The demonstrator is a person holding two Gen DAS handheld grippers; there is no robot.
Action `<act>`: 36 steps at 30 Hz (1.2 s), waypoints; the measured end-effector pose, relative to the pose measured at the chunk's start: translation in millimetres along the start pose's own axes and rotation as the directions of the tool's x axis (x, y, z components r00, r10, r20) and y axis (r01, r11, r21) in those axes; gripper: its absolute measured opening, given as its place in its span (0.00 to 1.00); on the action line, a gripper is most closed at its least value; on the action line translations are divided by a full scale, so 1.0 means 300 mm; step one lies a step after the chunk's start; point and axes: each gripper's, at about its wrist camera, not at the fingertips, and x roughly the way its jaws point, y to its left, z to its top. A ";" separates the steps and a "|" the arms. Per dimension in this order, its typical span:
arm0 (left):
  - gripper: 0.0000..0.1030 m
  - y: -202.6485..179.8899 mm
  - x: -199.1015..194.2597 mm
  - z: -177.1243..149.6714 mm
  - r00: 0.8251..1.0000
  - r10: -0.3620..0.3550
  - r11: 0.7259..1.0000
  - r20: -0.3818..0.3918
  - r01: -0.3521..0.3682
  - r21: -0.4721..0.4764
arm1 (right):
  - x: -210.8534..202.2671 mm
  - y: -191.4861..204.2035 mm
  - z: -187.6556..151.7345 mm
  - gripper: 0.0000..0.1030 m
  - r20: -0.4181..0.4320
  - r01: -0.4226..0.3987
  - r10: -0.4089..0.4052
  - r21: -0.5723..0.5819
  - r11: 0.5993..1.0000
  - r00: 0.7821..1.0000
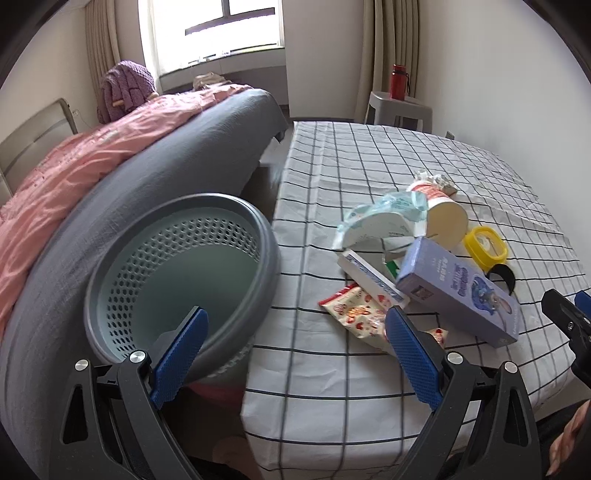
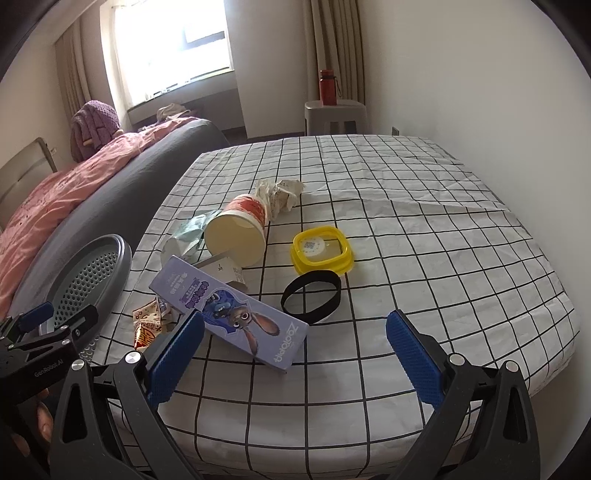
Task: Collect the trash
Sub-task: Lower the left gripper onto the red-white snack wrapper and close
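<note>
Trash lies clustered at centre frame on the checked surface (image 2: pixel 406 258): purple carton (image 2: pixel 229 310), paper cup (image 2: pixel 240 229) on its side, yellow lid (image 2: pixel 321 251), black band (image 2: pixel 311 295), crumpled paper (image 2: pixel 280 192). Bed (image 1: pixel 110 177) occupies the left; window (image 1: pixel 221 33) upper left. Perforated grey bin (image 1: pixel 177 280) stands between bed and surface. Left hand-held gripper (image 1: pixel 295 343) and right hand-held gripper (image 2: pixel 295 347) both stand wide apart, holding nothing.

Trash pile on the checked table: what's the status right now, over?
Left gripper open, empty, between basket and pile. Right gripper open, empty, above purple box. Cup, wrappers, crumpled paper all uncollected. Nothing in the way.
</note>
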 end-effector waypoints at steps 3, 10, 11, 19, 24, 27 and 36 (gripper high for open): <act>0.90 -0.040 0.020 0.002 0.999 -0.029 1.000 -0.034 0.029 -0.003 | -0.015 -0.027 0.007 0.94 0.011 -0.001 0.001 0.020 1.000 1.000; 0.90 -0.151 0.084 -0.001 0.996 -0.032 0.999 -0.087 0.034 0.024 | -0.049 -0.102 0.014 0.94 0.035 -0.033 0.030 0.085 0.996 0.999; 0.90 -0.159 0.094 -0.005 0.995 -0.028 0.999 -0.094 0.031 0.026 | -0.053 -0.112 0.015 0.94 0.038 -0.038 0.034 0.095 0.995 0.999; 0.90 -0.139 0.148 -0.062 0.987 0.007 1.000 -0.158 -0.004 0.019 | -0.067 -0.140 0.019 0.94 0.047 -0.069 0.064 0.126 0.990 0.997; 0.90 -0.093 0.138 -0.076 0.985 0.017 1.000 -0.173 -0.019 -0.008 | -0.071 -0.136 0.020 0.94 0.053 -0.082 0.076 0.122 0.989 0.996; 0.90 -0.080 0.126 -0.076 0.985 0.013 1.000 -0.174 -0.017 -0.024 | -0.071 -0.132 0.020 0.94 0.052 -0.087 0.081 0.121 0.989 0.995; 0.90 -0.112 0.134 -0.024 0.980 -0.052 0.993 -0.191 0.032 -0.110 | -0.083 -0.129 0.022 0.94 0.063 -0.106 0.099 0.121 0.987 0.993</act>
